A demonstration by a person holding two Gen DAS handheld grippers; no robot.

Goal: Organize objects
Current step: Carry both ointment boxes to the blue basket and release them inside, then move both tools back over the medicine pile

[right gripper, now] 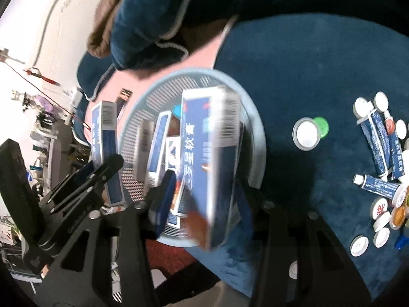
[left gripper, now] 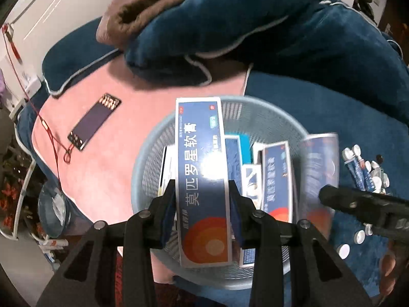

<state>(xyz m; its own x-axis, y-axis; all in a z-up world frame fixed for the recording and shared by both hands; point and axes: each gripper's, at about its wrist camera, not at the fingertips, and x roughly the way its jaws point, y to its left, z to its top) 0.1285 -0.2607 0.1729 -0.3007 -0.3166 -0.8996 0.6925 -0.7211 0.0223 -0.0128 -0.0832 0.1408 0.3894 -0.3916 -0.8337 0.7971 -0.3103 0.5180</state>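
Observation:
My left gripper [left gripper: 202, 186] is shut on a long blue ointment box [left gripper: 202, 168] with an orange disc, holding it above a pale blue mesh basket [left gripper: 143, 158]. Several similar boxes [left gripper: 277, 176] lie inside the basket. In the right wrist view my right gripper [right gripper: 204, 184] stands open over the basket [right gripper: 258, 138]. A second, blurred blue box [right gripper: 212, 158] hangs loose between its jaws, apart from the left pad [right gripper: 167, 192]. The left gripper [right gripper: 102, 171] and its box [right gripper: 104, 133] show at the left there.
Ointment tubes [right gripper: 378, 143] and loose bottle caps [right gripper: 306, 133] lie on the dark blue cloth [right gripper: 294, 64] right of the basket. A dark flat phone-like thing [left gripper: 94, 122] and a red cord [left gripper: 51, 138] rest on the pink sheet [left gripper: 115, 179]. A blue quilt [left gripper: 255, 25] is heaped behind.

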